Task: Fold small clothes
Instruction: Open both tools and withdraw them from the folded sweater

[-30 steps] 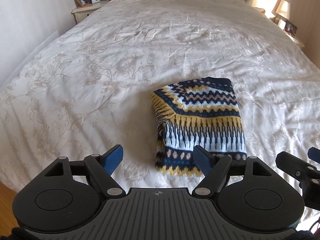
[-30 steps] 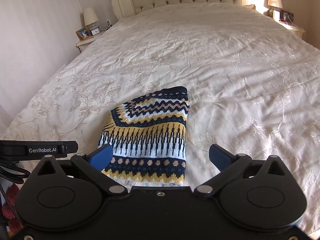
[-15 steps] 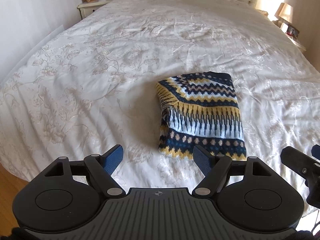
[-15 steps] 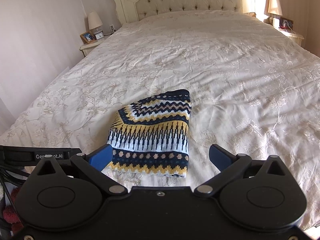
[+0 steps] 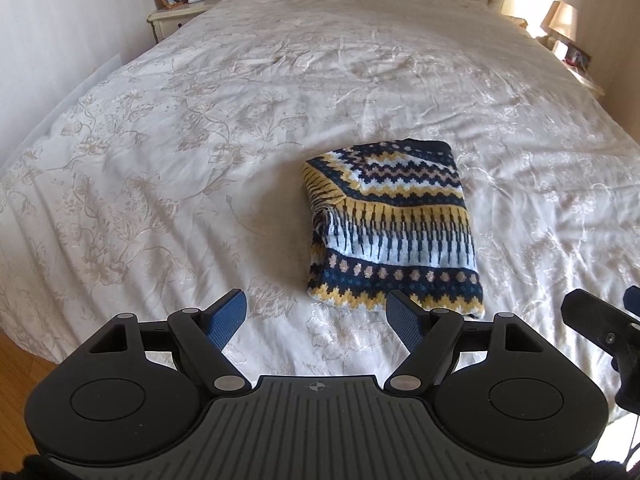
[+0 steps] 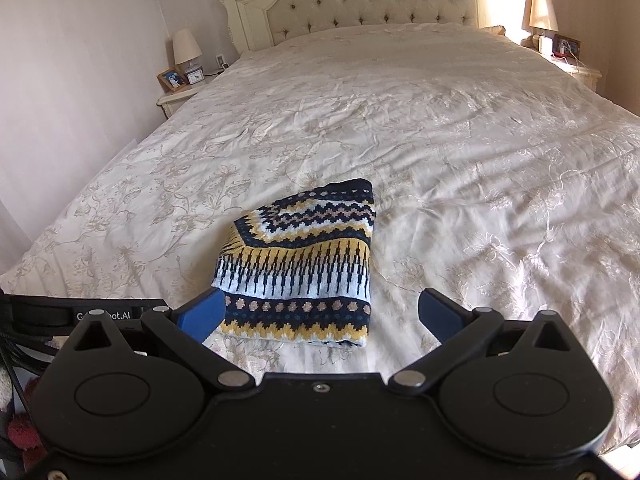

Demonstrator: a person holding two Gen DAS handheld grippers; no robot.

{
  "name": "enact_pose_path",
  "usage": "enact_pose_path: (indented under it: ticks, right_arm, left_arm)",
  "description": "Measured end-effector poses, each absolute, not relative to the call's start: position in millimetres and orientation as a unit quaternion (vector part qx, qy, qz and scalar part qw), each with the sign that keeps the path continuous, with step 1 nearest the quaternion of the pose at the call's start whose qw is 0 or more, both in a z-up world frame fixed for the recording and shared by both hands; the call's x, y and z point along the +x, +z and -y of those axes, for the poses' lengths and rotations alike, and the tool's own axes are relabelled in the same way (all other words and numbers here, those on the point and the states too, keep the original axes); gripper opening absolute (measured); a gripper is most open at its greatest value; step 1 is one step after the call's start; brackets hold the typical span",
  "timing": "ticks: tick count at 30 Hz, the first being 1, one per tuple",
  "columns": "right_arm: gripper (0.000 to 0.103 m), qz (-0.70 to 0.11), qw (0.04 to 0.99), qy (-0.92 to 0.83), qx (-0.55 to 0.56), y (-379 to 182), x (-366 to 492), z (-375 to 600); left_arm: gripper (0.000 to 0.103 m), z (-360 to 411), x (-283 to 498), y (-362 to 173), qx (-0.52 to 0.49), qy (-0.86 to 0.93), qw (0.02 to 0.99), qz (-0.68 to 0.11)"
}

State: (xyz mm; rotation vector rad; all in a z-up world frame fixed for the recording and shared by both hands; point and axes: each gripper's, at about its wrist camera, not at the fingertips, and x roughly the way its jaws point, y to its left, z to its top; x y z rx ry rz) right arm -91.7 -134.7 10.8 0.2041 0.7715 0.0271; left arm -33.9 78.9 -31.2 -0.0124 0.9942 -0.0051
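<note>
Folded patterned sweater flat on bed; both jaws spread, empty; best left squared, edges aligned.

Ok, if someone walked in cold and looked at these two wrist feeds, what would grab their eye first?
The folded patterned sweater, in navy, yellow and white zigzag bands, lying alone on the cream floral bedspread near the foot of the bed. Next, the left gripper and right gripper, both open and empty, short of its near edge. Beyond, the tufted headboard stands at the far end with a lamp beside it.
</note>
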Motion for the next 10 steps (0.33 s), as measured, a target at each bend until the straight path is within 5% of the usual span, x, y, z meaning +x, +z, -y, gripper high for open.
enact_pose_path:
  ticks: [10]
  right_arm:
    - [0.102,-0.379,0.919,0.015,0.104,7.8,-85.7,137.7]
  left_arm:
    - [0.076,-71.2,-30.7,-31.1,0.007,-0.01,0.879,-0.478]
